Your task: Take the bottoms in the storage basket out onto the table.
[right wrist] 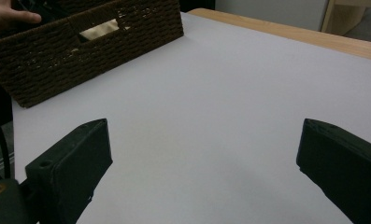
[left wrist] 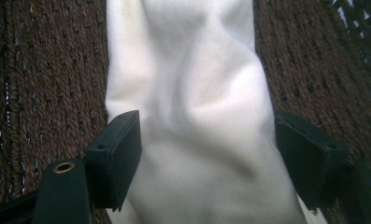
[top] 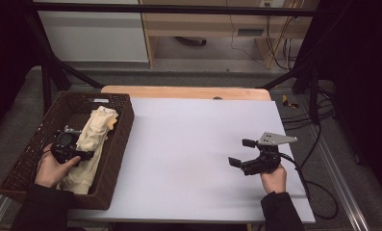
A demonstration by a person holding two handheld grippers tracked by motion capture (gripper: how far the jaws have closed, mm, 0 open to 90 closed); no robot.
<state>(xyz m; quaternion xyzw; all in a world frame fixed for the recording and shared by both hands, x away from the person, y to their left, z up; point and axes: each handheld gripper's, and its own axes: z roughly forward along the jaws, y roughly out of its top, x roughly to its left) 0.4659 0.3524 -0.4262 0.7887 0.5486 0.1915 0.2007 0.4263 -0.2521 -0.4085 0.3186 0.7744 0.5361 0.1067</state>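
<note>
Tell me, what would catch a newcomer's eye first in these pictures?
Probably the pale cream cloth bunched in the dark woven basket at the table's left edge. The left gripper is down inside the basket, its jaws open on either side of the cloth. Across the white table top, the right gripper is held open with nothing between its jaws.

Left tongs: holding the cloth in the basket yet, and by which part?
Not yet. The left tongs are open, straddling a raised fold of the cream cloth mid-length. The right tongs are open over the table.

A cloth (top: 93, 139) lies in a wicker basket (top: 115, 159) at the table's (top: 188, 144) left edge, the left gripper (top: 68, 147) over it, the right gripper (top: 240, 154) well to the right.
</note>
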